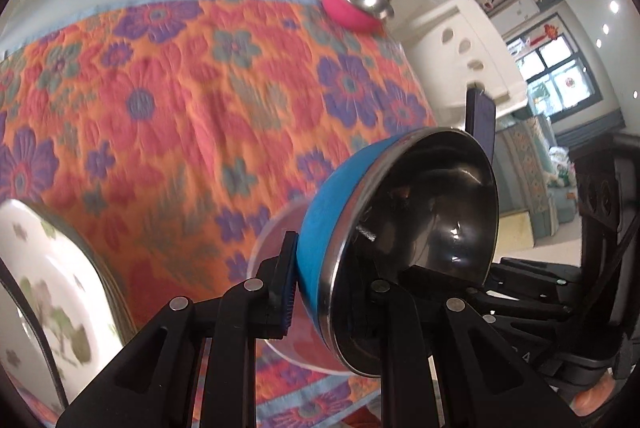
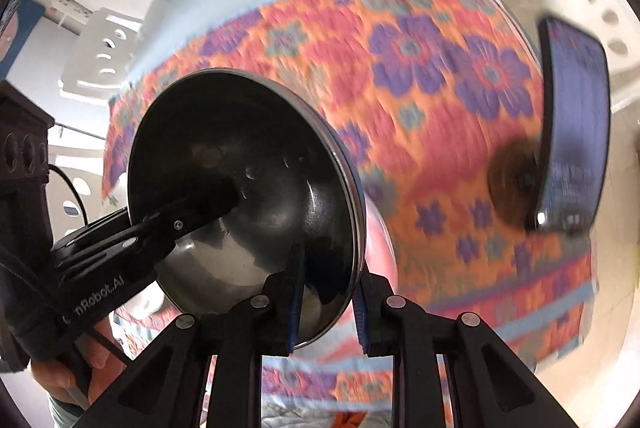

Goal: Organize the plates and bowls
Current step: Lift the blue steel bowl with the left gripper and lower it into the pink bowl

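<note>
you're holding a blue bowl [image 1: 320,212] with a shiny steel inside, tipped on its side so the mouth is facing away to the right of your left gripper [image 1: 324,292]. that gripper is pinching the bowl's rim, one finger on the blue outside and one inside. your right gripper [image 2: 328,292] is clamping the same bowl [image 2: 248,180] at its rim too, one pad inside, one outside, so both are gripping it at once.

ahead of the left gripper the flowered cloth [image 1: 180,100] is lying mostly bare, with a pink bowl stack [image 1: 352,8] sitting at its far edge. a white floral plate [image 1: 48,280] is sitting low to the left. a dark phone [image 2: 572,132] is standing ahead to the right of your right gripper. everything's motion-blurred.
</note>
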`<state>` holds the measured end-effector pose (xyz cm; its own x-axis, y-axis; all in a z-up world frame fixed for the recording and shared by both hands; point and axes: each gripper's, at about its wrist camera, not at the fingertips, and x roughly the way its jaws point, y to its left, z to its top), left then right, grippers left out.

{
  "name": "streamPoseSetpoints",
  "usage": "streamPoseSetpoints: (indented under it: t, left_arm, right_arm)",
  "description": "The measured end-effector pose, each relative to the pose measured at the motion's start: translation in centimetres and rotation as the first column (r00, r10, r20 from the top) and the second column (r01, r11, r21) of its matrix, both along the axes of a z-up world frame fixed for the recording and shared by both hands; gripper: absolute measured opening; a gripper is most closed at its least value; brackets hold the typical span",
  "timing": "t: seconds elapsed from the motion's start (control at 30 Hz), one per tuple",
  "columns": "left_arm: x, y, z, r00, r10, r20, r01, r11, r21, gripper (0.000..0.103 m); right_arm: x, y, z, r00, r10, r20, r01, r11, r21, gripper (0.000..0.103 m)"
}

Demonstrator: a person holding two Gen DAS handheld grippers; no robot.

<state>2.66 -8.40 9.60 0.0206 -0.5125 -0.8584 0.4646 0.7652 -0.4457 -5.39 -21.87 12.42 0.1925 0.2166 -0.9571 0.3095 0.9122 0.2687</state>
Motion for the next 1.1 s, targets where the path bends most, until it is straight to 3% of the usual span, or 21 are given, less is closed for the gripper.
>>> streamPoseSetpoints:
  t: [0.2,0.47,0.53,0.7,0.8,1.1]
  left_arm:
    - [-2.2,-0.4,-1.4,0.999,-0.027,-0.019,0.027,0.999,0.030,0.015]
    - [-2.2,-0.3,-2.3,1.000,-0.019,0.004,0.019,0.995,0.103,0.020]
    - [-2.0,0.1,-1.8,0.999,-0.015,0.045,0.009,0.991,0.131,0.029]
    - [-0.9,2.3,-0.9,0.998,0.037,0.047,-0.042,0.995,0.087,0.032]
    - [-0.3,2.9,-1.2,0.997,0.060,0.043,-0.065,0.992,0.105,0.031]
    - [0.1,1.9,-1.2,0.998,0.050,0.031,-0.052,0.995,0.088,0.031]
  right_arm:
    - [-2.4,-0.1,-1.4,0.998,-0.018,-0.054,0.016,0.999,-0.028,0.021]
    - [-2.9,-0.1,-1.5,0.998,-0.030,-0.054,0.025,0.996,-0.085,0.021]
    - [-2.8,-0.3,-1.4,0.998,-0.033,-0.046,0.029,0.997,-0.074,0.021]
    - [-3.1,-0.4,-1.4,0.998,-0.028,-0.049,0.025,0.998,-0.054,0.021]
    - [-3.3,0.0,-1.7,0.998,-0.020,-0.058,0.018,0.999,-0.035,0.021]
    - [-2.4,-0.7,-1.5,0.998,-0.002,-0.066,0.001,1.000,-0.009,0.021]
